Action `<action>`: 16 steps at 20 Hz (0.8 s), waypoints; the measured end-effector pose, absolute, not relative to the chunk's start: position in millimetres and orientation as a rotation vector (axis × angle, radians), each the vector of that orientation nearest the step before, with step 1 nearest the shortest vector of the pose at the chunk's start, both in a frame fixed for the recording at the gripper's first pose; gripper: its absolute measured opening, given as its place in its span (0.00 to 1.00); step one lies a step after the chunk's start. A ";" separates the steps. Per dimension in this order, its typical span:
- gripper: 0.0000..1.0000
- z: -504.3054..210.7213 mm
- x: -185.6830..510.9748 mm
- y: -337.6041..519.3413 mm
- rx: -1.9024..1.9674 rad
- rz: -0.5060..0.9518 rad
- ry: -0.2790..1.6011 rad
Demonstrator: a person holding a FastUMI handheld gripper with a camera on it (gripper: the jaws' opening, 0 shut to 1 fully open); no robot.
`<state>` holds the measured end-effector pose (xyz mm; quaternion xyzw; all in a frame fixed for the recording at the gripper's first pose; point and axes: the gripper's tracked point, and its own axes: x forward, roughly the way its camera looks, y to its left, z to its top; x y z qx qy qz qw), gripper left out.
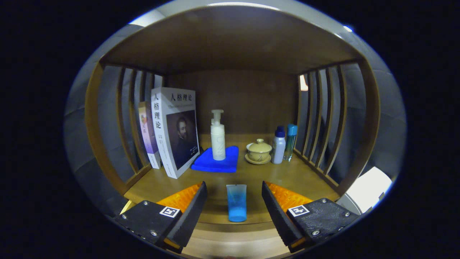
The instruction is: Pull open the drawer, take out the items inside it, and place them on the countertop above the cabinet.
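- My gripper (pixel 233 201) is spread wide, and neither finger touches anything.
- Between my fingers, clear of both, stands a small blue cup (pixel 236 202). It sits upright near the front edge of the wooden countertop (pixel 287 176). Its long axis runs straight up and down, open mouth at the top and the narrower base on the wood.
- Beyond the cup lies a folded blue cloth (pixel 215 162), flat on the countertop, with a white pump bottle (pixel 217 136) standing upright on it, nozzle pointing to my left.
- Left of the cloth stand two books (pixel 172 129), upright and leaning a little, beside the slatted wooden side (pixel 125 118).
- Right of the cloth sits a lidded ceramic cup on a saucer (pixel 258 151). Just beside it are a white bottle with a blue cap (pixel 278 145) and a slim teal bottle (pixel 290 142), near the right-hand slats.
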<state>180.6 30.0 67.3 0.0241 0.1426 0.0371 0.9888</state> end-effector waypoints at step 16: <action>0.94 91.1 65.1 14.6 0.037 0.017 0.088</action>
